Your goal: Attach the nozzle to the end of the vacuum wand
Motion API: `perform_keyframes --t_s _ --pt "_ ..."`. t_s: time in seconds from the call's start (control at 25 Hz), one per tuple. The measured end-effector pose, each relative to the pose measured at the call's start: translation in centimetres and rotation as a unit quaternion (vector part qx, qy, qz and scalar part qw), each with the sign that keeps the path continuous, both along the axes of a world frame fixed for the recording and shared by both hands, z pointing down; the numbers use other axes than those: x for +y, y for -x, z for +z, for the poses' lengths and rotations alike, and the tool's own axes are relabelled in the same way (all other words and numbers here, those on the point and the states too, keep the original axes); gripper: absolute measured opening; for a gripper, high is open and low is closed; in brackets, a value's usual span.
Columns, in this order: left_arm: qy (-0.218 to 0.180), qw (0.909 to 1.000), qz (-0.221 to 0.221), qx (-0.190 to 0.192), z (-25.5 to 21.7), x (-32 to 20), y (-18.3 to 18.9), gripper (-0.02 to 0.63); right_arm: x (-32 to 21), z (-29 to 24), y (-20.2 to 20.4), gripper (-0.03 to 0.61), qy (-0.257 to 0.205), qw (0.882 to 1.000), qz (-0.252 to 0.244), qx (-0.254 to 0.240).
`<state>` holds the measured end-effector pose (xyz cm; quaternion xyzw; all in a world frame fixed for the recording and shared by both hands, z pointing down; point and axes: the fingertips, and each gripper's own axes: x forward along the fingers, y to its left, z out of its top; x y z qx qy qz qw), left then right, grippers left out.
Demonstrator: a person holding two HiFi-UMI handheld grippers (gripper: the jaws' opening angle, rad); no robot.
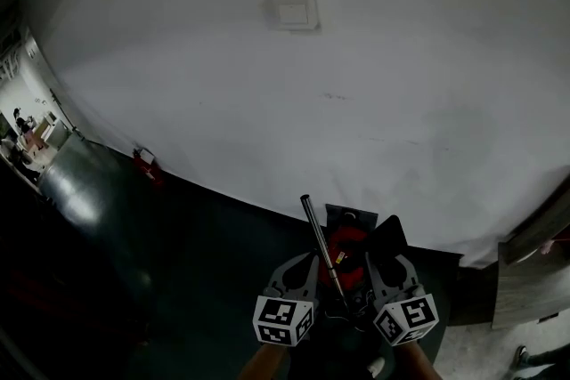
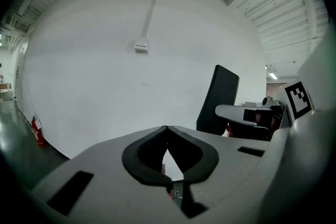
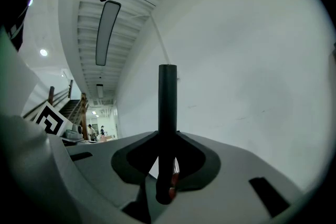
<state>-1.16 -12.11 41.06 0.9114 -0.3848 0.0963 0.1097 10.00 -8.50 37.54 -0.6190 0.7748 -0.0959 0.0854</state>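
A thin metal vacuum wand [image 1: 322, 246] rises slanted from the red vacuum body [image 1: 349, 243] on the dark floor, between my two grippers. My right gripper [image 1: 392, 267] is shut on a black flat nozzle [image 1: 389, 233], which stands upright just right of the wand. In the right gripper view the nozzle [image 3: 167, 107] is edge-on between the pads of that gripper [image 3: 168, 136]. From the left gripper view it shows as a broad black slab [image 2: 218, 98] with a slanted top. My left gripper [image 1: 298, 273] is left of the wand, shut [image 2: 167, 129] with nothing between its pads.
A white wall fills the view ahead, with a switch box [image 1: 295, 11] and a conduit above it. A red fire extinguisher [image 1: 146, 163] stands at the wall's foot on the left. Wooden furniture [image 1: 534, 267] is at the right edge. People stand far off at the left.
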Motion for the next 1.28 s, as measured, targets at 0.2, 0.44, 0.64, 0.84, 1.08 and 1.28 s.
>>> perform_keyframes --t_s 0.2,0.44,0.64,0.84,1.08,1.28 --pt "0.014 0.9999 0.011 -0.002 2.3 -5.1 0.8 0.003 -5.1 1.9 0.8 0.095 0.009 1.000 0.018 -0.004" --pt "0.023 0.9996 0.014 -0.005 4.1 -9.3 1.8 0.003 -9.0 2.6 1.4 0.095 0.007 1.000 0.025 -0.004" --pt "0.029 0.9995 0.010 0.001 5.1 -11.8 2.0 0.003 -11.3 3.1 1.4 0.095 0.008 1.000 0.029 0.000" --pt "0.042 0.9991 0.007 0.007 7.0 -13.8 2.1 0.003 -13.4 3.4 1.2 0.095 0.006 0.999 0.032 0.002" --pt "0.052 0.9982 0.019 0.021 9.5 -16.3 1.6 0.003 -15.4 4.3 0.9 0.095 0.006 0.999 0.041 0.000" --pt "0.060 0.9975 0.023 0.031 12.3 -18.3 1.4 0.005 -16.8 4.8 0.7 0.095 0.005 0.999 0.051 0.001"
